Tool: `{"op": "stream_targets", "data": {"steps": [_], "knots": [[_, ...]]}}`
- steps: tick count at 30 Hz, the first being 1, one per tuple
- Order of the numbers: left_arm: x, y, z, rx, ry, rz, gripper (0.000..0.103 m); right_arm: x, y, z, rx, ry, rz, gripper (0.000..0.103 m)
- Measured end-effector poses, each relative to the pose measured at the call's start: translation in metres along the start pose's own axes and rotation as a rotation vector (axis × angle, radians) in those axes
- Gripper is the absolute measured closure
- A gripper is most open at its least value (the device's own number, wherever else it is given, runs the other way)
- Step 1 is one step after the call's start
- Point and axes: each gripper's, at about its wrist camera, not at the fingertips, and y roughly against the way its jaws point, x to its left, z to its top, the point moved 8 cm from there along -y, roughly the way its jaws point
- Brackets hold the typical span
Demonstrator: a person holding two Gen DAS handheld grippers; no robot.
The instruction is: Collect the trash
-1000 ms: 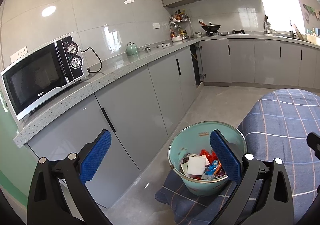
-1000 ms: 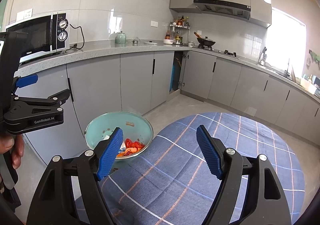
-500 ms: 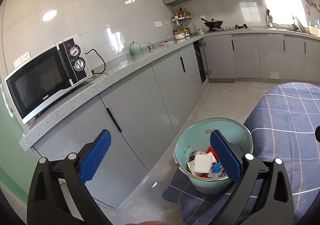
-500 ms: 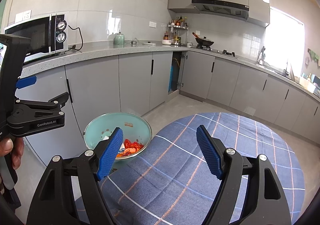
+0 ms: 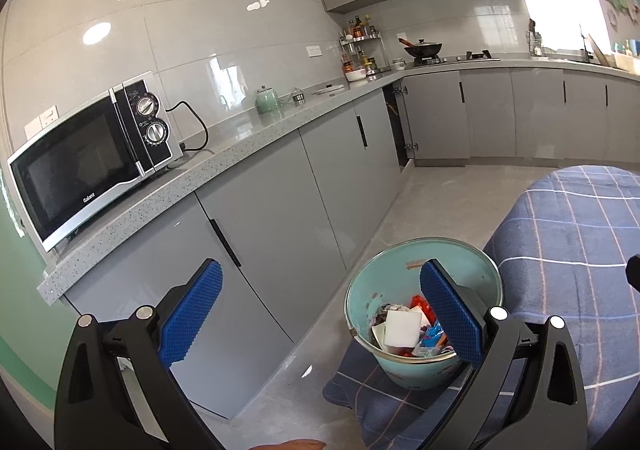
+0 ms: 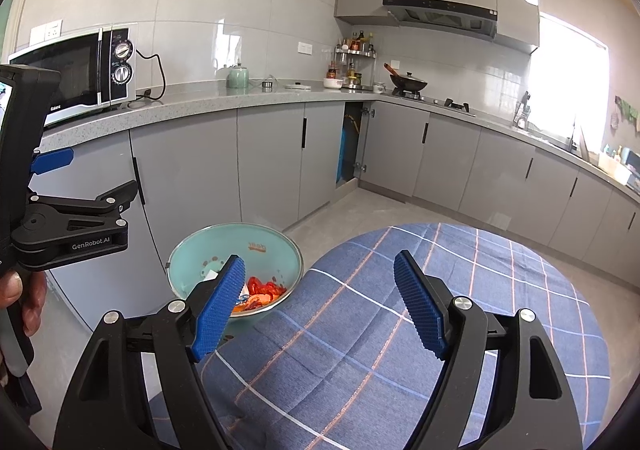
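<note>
A teal trash bucket (image 5: 400,372) stands on the floor beside a round table with a blue checked cloth (image 5: 576,226). It holds a white block (image 5: 401,331) and red and blue wrappers (image 5: 432,334). My left gripper (image 5: 320,314) is open and empty, held above and left of the bucket. In the right wrist view the bucket (image 6: 224,246) sits left of the cloth (image 6: 400,350). My right gripper (image 6: 320,306) is open and empty above the table's near edge. The left gripper's body (image 6: 72,221) shows at the left there.
Grey cabinets (image 5: 280,217) under a speckled counter (image 5: 248,141) run along the left. A microwave (image 5: 88,157), a green kettle (image 5: 267,99), a spice rack (image 5: 360,49) and a wok on the stove (image 5: 422,47) stand on the counter. One cabinet door (image 6: 352,145) stands ajar.
The left gripper has drawn back and up a little, so the bucket sits lower and farther right between its fingers. The right gripper has barely moved. Both stay open.
</note>
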Motion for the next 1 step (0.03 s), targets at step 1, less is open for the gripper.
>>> {"op": "stream_targets", "data": {"steps": [1], "knots": [[-0.0006,0.0004,-0.0004,0.0,0.001,-0.004,0.006,-0.0003,-0.0003,-0.0002,0.0,0.0,0.0,0.027]]}}
